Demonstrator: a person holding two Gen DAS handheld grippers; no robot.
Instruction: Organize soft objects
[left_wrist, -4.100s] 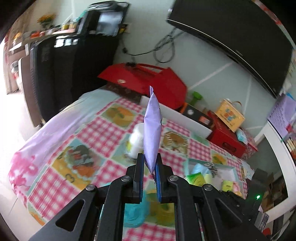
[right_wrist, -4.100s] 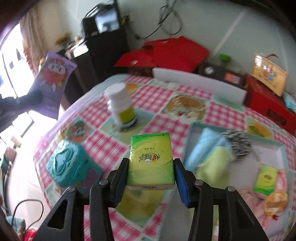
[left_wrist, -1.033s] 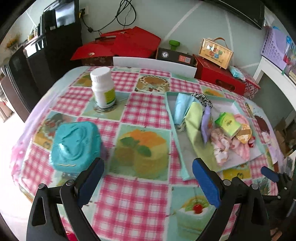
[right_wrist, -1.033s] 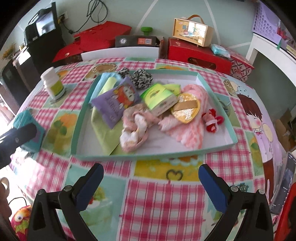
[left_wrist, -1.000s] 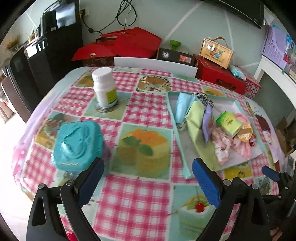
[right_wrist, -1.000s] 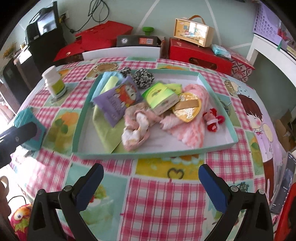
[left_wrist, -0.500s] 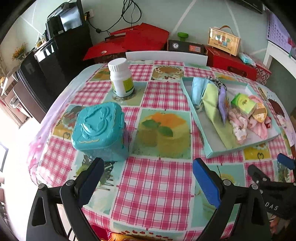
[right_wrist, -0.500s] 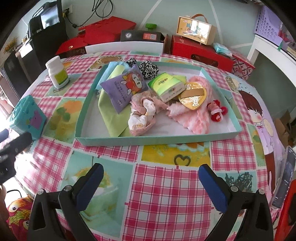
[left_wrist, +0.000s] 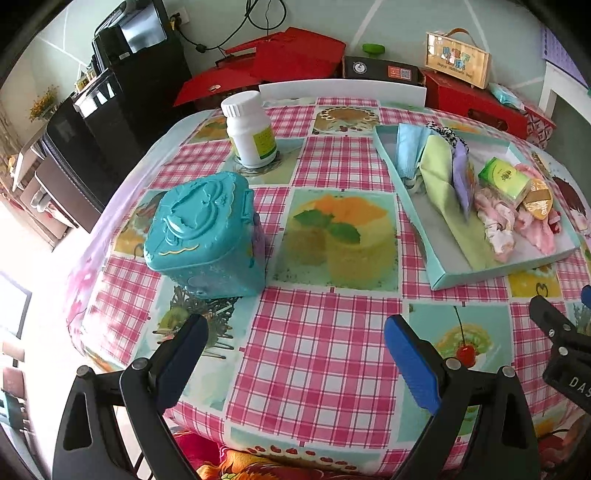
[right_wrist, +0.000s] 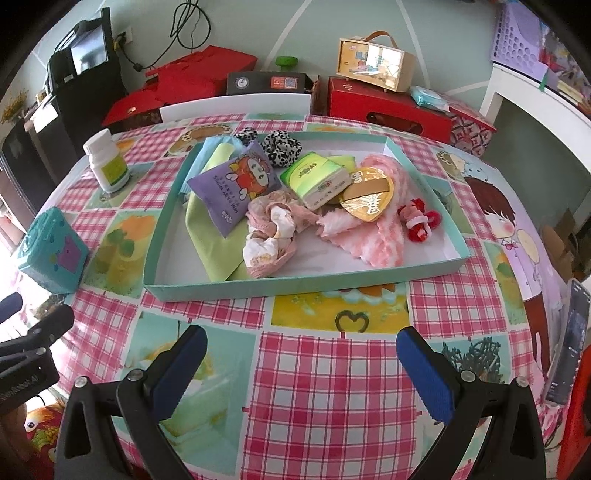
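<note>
Grippers idle: left gripper (left_wrist: 295, 354) and right gripper (right_wrist: 301, 363) both spread, empty, low in frame. Soft items fill teal tray (right_wrist: 295, 286); judged complete, so withdraw clear of tray.

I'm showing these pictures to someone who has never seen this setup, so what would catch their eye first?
Probably the shallow teal tray in the middle of the checked tablecloth, heaped with soft things: a purple cartoon pouch, a green tissue pack and a fluffy pink cloth. Left of it, outside the tray, stand a teal lidded box and, farther back, a white bottle. Both the left gripper and the right gripper hang open and empty over the near edge.
</note>
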